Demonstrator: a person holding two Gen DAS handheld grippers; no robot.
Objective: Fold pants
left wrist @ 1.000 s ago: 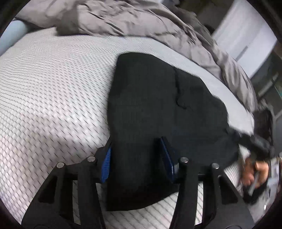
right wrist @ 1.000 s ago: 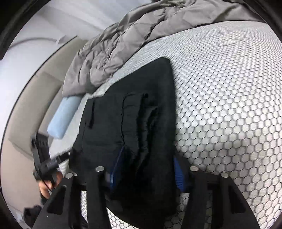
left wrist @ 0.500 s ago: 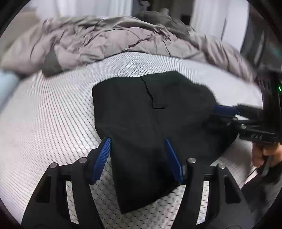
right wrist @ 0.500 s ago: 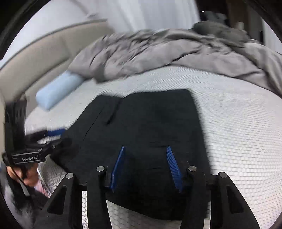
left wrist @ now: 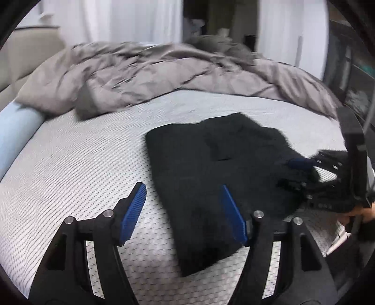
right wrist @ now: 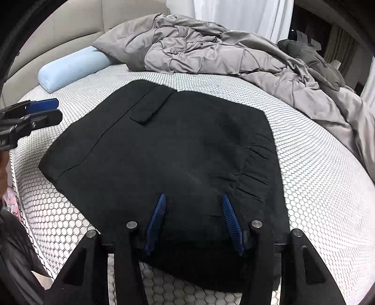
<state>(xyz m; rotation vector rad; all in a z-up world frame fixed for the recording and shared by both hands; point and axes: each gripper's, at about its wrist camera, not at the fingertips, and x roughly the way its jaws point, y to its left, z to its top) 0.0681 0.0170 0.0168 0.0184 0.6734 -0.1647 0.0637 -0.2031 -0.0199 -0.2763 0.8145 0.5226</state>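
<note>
The black pants (right wrist: 164, 159) lie folded into a flat bundle on the white honeycomb-patterned mattress (right wrist: 316, 187); a back pocket flap faces up. They also show in the left wrist view (left wrist: 211, 169). My right gripper (right wrist: 192, 199) is open and empty, raised over the bundle's near edge. My left gripper (left wrist: 182, 190) is open and empty, above the bundle's left edge, and shows in the right wrist view (right wrist: 39, 110) beside the bundle. The right gripper shows in the left wrist view (left wrist: 302, 164) at the far right.
A rumpled grey duvet (right wrist: 211, 54) lies across the far side of the bed, also in the left wrist view (left wrist: 152, 77). A light blue bolster (right wrist: 72, 68) lies by the beige headboard (right wrist: 58, 25). White curtains (left wrist: 117, 21) hang behind.
Both grippers let go of the pants and drew back and up. The bundle now lies flat on the mattress, and the views have tilted up toward the duvet and curtains.
</note>
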